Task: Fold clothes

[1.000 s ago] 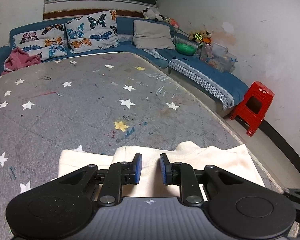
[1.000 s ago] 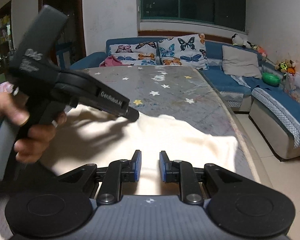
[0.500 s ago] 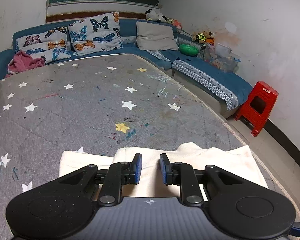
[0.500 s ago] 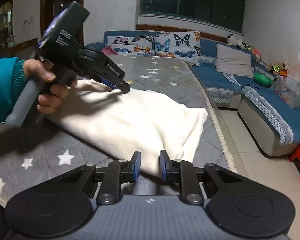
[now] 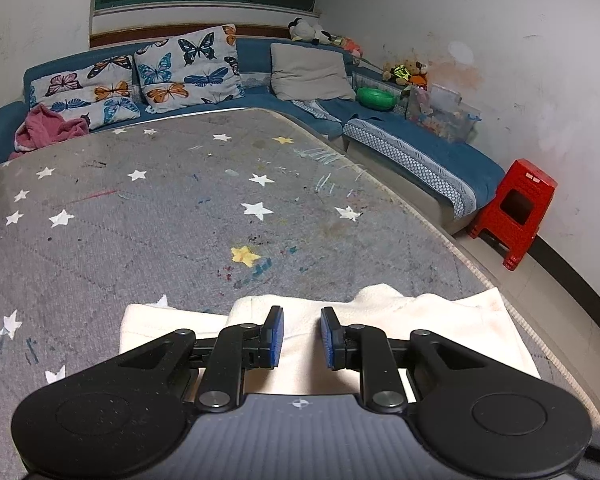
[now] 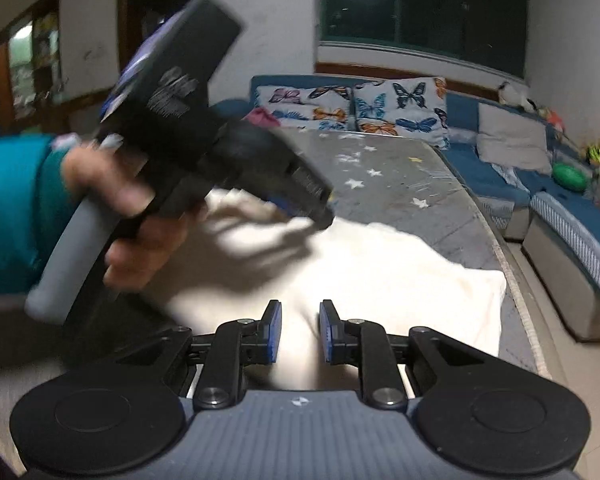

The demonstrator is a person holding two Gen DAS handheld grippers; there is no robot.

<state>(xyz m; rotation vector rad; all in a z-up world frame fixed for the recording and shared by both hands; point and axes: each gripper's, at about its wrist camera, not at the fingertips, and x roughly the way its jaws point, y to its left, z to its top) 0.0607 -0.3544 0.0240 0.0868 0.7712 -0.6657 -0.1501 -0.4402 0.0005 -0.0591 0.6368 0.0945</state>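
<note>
Over the near edge of the grey star-printed mat point(image 5: 220, 216), the left wrist view shows the left gripper point(image 5: 301, 336) with its blue pads a narrow gap apart and nothing pinched between them; the folded cream garment point(image 5: 440, 320) lies below and ahead of them. This view matches the earlier frames almost exactly.

From the right wrist view, the right gripper point(image 6: 299, 330) hangs over the garment's point(image 6: 400, 280) near part, fingers likewise slightly parted and empty. A hand point(image 6: 136, 216) in a teal sleeve point(image 6: 16, 216) holds the left gripper point(image 6: 316, 210), blurred, its tip at the cloth's far side. Half a second ago the garment's near edge showed ahead of the fingers; now cloth fills the space beneath them.
</note>
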